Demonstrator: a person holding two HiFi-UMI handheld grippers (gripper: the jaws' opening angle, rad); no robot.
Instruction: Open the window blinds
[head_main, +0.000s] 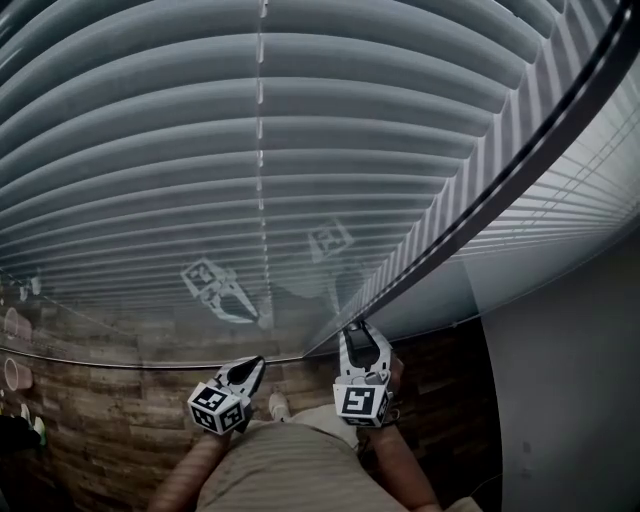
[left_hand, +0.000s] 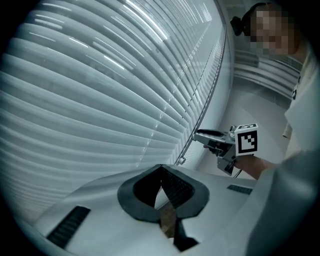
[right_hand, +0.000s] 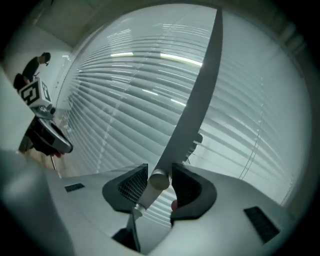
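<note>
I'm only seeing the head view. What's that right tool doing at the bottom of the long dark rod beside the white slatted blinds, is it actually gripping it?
Observer: It looks so. In the right gripper view the long grey rod passes between the pads of the right tool, and both touch it.
Visitor: And the left tool, is it holding anything?
Observer: No. The left gripper view shows the left tool with its jaws together and nothing between them.
</note>
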